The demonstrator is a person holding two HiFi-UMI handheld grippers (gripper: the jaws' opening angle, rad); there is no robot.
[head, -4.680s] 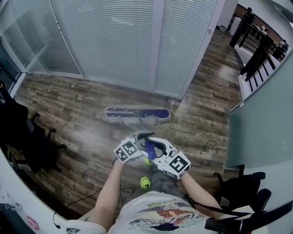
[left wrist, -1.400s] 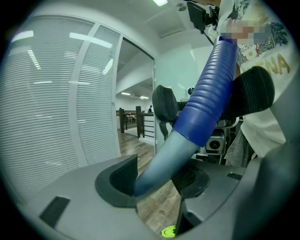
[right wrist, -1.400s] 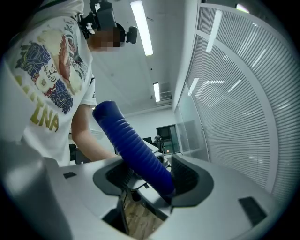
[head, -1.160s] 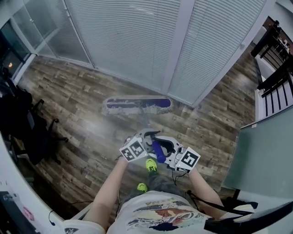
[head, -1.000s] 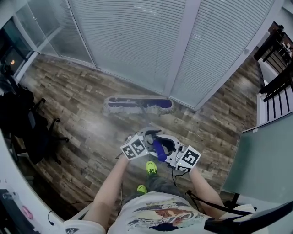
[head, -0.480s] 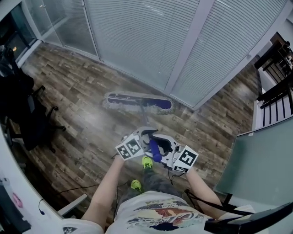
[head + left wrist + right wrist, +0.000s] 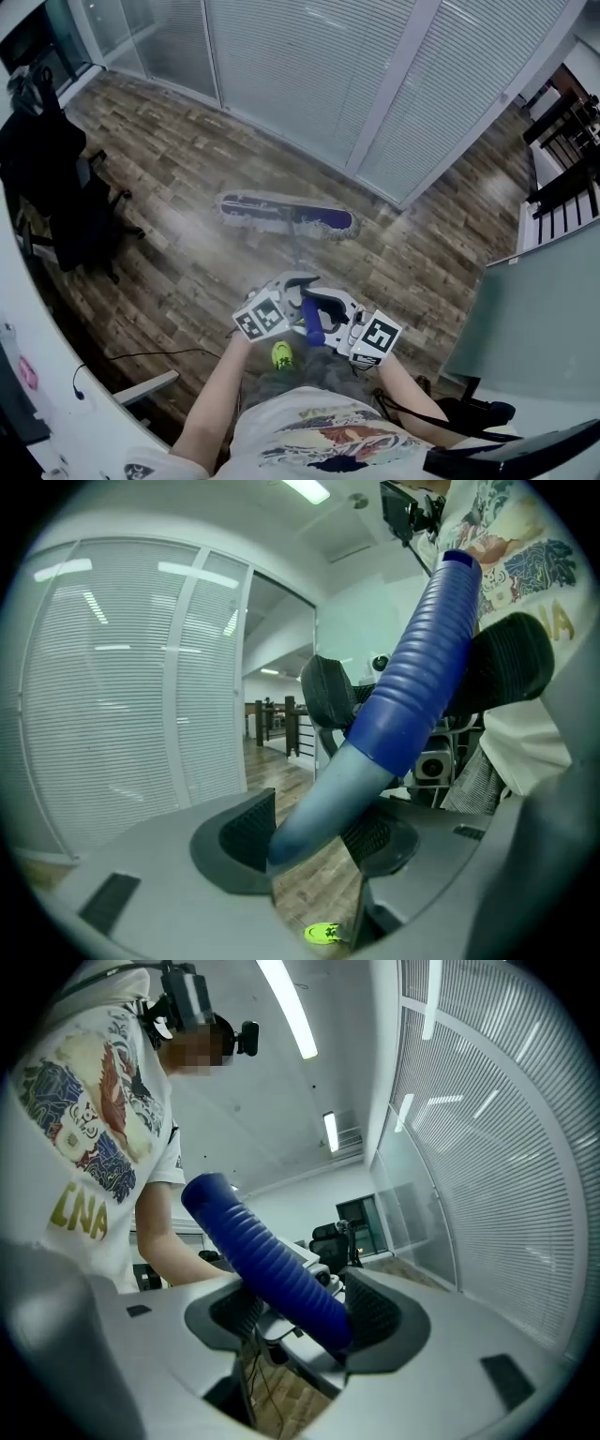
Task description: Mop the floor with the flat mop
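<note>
**Mopping in a glass-walled office:** A long purple-and-grey flat mop head (image 7: 286, 214) lies on the brown wood-plank floor (image 7: 178, 262), near the foot of the white-slatted glass partition (image 7: 309, 84). A person works it from the top of the pole with 2 claws.

The main risk from here appears to be that wall. A push carried too far would knock the head's right end into the partition's base.

Both grips sit close together at the pole's upper end, which gives little leverage. A hard sideways sweep could twist the pole in the pads, or tip the head onto 1 edge and leave a strip unmopped.

A thin black cable (image 7: 159, 354) trails over the boards near the person's yellow-green shoe (image 7: 281, 354), where a careless step could catch it. The black office chair (image 7: 80, 225) at left narrows the sweep on that side.

The left claw (image 7: 292, 291) is clamped on the smooth grey-blue pole (image 7: 319, 808), just below the ribbed blue handle sleeve (image 7: 267, 1260). The right claw (image 7: 330, 309) is clamped on that sleeve.

Both forearms reach forward from the waist, with the hands side by side in front of the body. The left claw tips slightly downward and the right sits about level, while the pole slants away to the head well ahead.
</note>
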